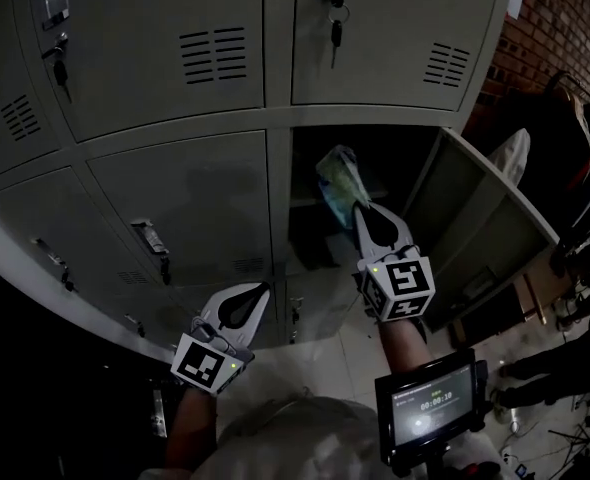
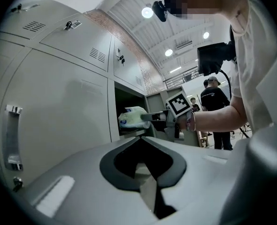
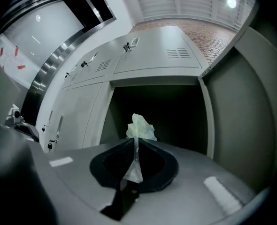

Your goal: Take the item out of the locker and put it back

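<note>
A pale green and white plastic packet (image 1: pixel 337 180) hangs at the mouth of the open locker (image 1: pixel 395 153), pinched at one edge by my right gripper (image 1: pixel 360 211), which is shut on it. In the right gripper view the packet (image 3: pixel 141 127) sticks up from between the closed tips of the right gripper (image 3: pixel 137 140), in front of the dark locker (image 3: pixel 166 109). The left gripper view shows the packet (image 2: pixel 133 117) and the right gripper (image 2: pixel 150 117) from the side. My left gripper (image 1: pixel 265 288) is lower and to the left, before closed doors, with the left gripper (image 2: pixel 141 138) shut and empty.
The locker door (image 1: pixel 475 218) stands open to the right. Keys (image 1: pixel 333 13) hang from the locker above, and more keys (image 1: pixel 60 63) hang at the upper left. A screen device (image 1: pixel 430 408) sits at my chest. A person (image 2: pixel 217 111) stands behind. Clothes (image 1: pixel 585 138) hang at the far right.
</note>
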Demonstrator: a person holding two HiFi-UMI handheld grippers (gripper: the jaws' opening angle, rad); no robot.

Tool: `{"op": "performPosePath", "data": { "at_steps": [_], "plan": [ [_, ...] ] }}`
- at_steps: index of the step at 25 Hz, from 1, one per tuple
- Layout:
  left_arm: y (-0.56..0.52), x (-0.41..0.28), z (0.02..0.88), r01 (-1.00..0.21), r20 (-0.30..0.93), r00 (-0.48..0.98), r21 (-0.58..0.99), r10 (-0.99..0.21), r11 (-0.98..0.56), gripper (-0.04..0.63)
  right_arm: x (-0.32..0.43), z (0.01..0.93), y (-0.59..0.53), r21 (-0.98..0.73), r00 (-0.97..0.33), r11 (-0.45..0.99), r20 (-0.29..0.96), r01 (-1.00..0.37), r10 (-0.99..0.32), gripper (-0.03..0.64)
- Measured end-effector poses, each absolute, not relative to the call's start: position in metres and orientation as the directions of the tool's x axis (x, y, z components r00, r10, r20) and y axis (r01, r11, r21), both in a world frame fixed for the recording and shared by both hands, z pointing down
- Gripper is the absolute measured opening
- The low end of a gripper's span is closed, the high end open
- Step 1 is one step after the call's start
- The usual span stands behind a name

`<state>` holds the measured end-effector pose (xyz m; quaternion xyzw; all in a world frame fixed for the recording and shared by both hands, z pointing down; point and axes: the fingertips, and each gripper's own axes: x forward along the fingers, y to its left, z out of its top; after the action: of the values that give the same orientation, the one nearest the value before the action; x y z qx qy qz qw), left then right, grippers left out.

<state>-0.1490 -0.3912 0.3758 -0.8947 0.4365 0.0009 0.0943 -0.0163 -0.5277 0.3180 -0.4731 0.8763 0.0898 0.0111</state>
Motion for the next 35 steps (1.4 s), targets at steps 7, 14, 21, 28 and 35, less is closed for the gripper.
{"op": "performPosePath", "data": {
  "at_steps": [7, 14, 21, 28, 35],
  "plan": [
    [-0.410, -0.171, 0.370, -0.797, -0.097, 0.600, -0.158, -0.794, -0.583, 0.005, -0.052, 0.326, -0.586, 0.215, -0.534, 0.516, -0.035, -0.829, -0.845, 0.010],
    [-0.418, -0.188, 0.364, -0.805, -0.106, 0.590, -0.152, -0.800, -0.574, 0.005, -0.054, 0.318, -0.589, 0.206, -0.511, 0.481, -0.127, -0.852, -0.850, 0.370],
    [-0.400, -0.207, 0.369, -0.823, -0.127, 0.568, -0.110, -0.813, -0.558, 0.005, -0.039, 0.305, -0.511, 0.220, -0.534, 0.493, -0.211, -0.842, -0.819, 0.000],
    [-0.359, -0.185, 0.369, -0.792, -0.109, 0.609, -0.138, -0.786, -0.594, 0.005, -0.028, 0.325, -0.432, 0.134, -0.545, 0.528, -0.170, -0.838, -0.821, 0.000],
    [-0.285, -0.138, 0.369, -0.819, -0.132, 0.574, -0.109, -0.808, -0.563, 0.005, 0.000, 0.342, -0.350, 0.116, -0.615, 0.604, -0.133, -0.788, -0.777, 0.000]
  ]
}}
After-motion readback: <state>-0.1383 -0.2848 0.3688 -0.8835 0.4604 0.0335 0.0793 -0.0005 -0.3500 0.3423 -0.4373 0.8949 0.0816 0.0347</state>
